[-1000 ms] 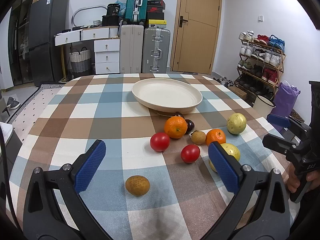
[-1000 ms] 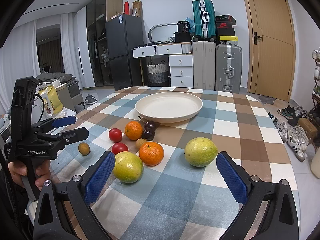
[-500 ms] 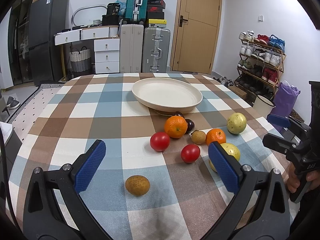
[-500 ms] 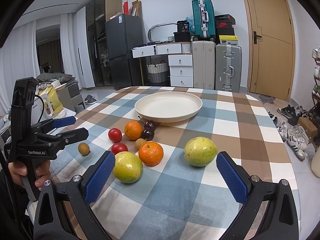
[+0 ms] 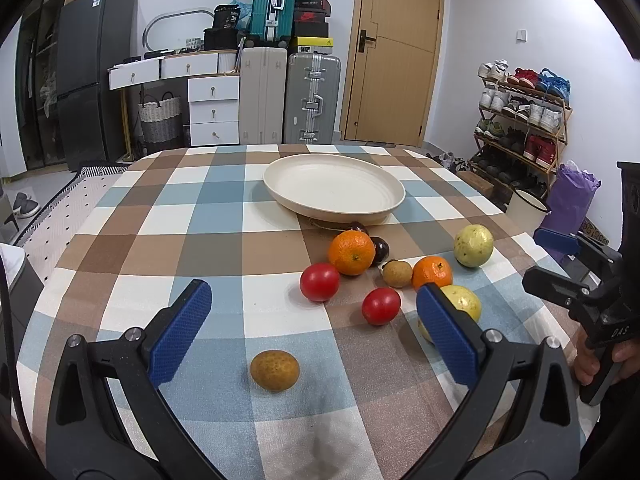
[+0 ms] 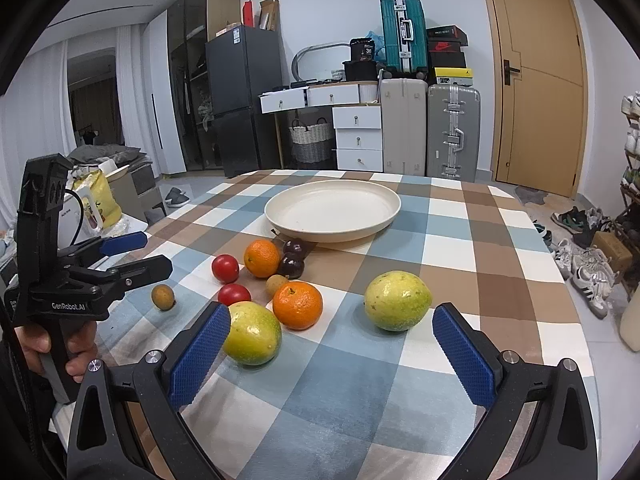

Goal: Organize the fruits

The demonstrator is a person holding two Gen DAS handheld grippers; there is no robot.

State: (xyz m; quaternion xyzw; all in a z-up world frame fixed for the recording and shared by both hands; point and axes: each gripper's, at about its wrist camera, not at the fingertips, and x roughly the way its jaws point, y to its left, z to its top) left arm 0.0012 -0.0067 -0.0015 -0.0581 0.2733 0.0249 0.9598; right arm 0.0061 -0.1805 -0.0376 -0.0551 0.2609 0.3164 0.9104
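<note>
Plate (image 5: 334, 190): empty, mid-counter (image 5: 160, 240). Fruits: oranges, tomatoes, guavas, plums, all loose just before it; none organized yet. Left gripper (image 5: 316, 320), right gripper (image 6: 332, 344): jaws spread, holding nothing.

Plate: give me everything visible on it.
The plate is round, wide and shallow, cream, with a low raised rim and faint concentric rings inside; it looks like matte ceramic or plastic. It is empty and sits flat, upright, on the checked tablecloth near the table's middle, beyond the fruit. A dark plum lies at its near edge, possibly touching. Neither gripper is near it.
</note>
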